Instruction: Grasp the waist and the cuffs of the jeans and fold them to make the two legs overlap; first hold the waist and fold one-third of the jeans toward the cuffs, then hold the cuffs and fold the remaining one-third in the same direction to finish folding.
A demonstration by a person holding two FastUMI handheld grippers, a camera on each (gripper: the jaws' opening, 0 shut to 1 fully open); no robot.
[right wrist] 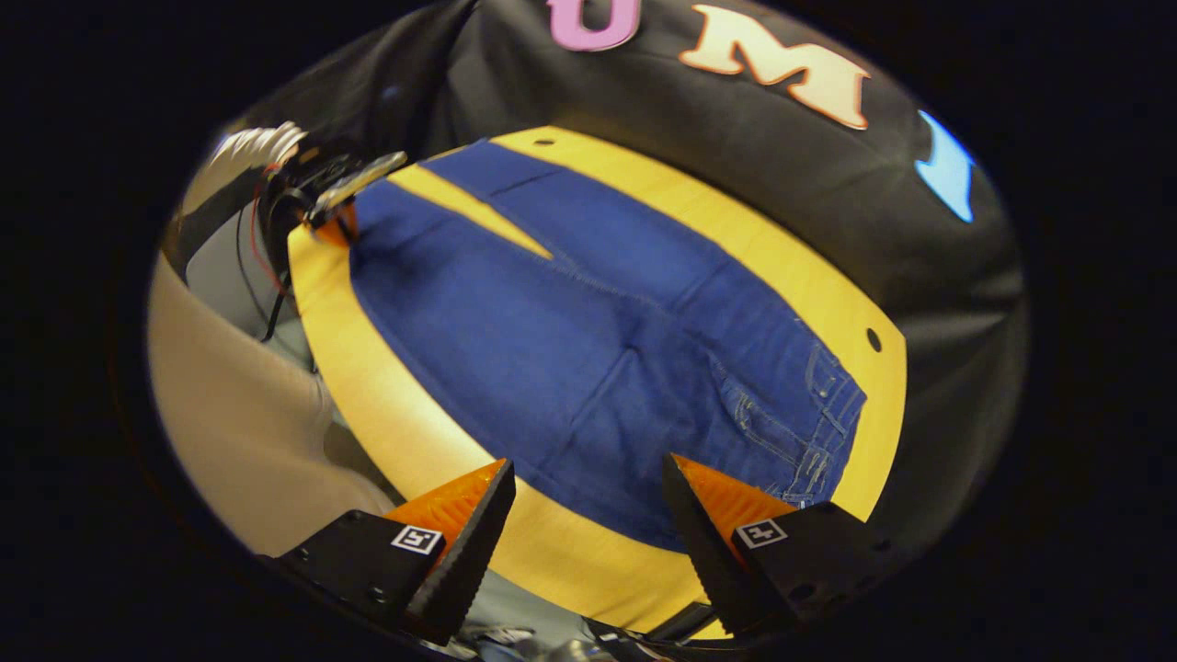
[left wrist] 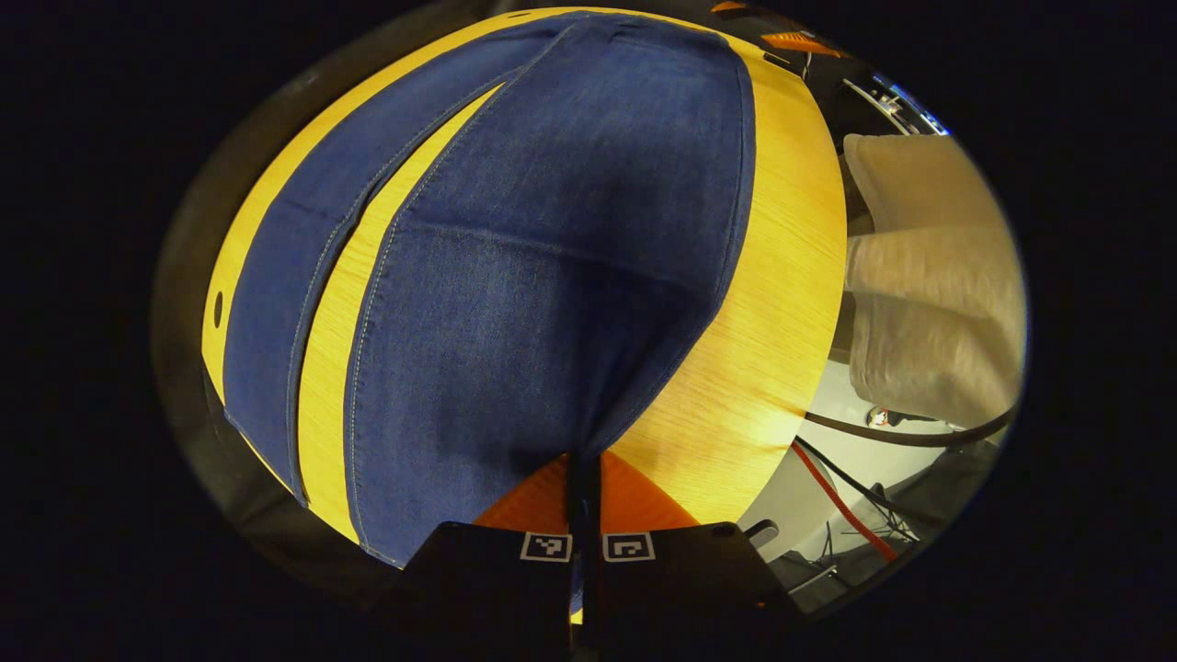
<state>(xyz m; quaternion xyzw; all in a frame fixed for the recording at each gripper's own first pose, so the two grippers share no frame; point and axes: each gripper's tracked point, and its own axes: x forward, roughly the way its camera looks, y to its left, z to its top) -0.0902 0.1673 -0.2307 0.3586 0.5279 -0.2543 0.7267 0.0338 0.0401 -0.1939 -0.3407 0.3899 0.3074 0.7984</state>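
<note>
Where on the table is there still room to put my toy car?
Bare table runs along the near edge beside the jeans, a thinner strip lies by the cloth wall, and a wedge between the legs. The middle is all jeans.

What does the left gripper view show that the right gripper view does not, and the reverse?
Left gripper view: the left gripper shut on a leg's cuff, and cables on the floor. Right gripper view: the right gripper open by the table's near edge, and the waist with pockets. Both: the jeans flat on the yellow table, legs apart.
</note>
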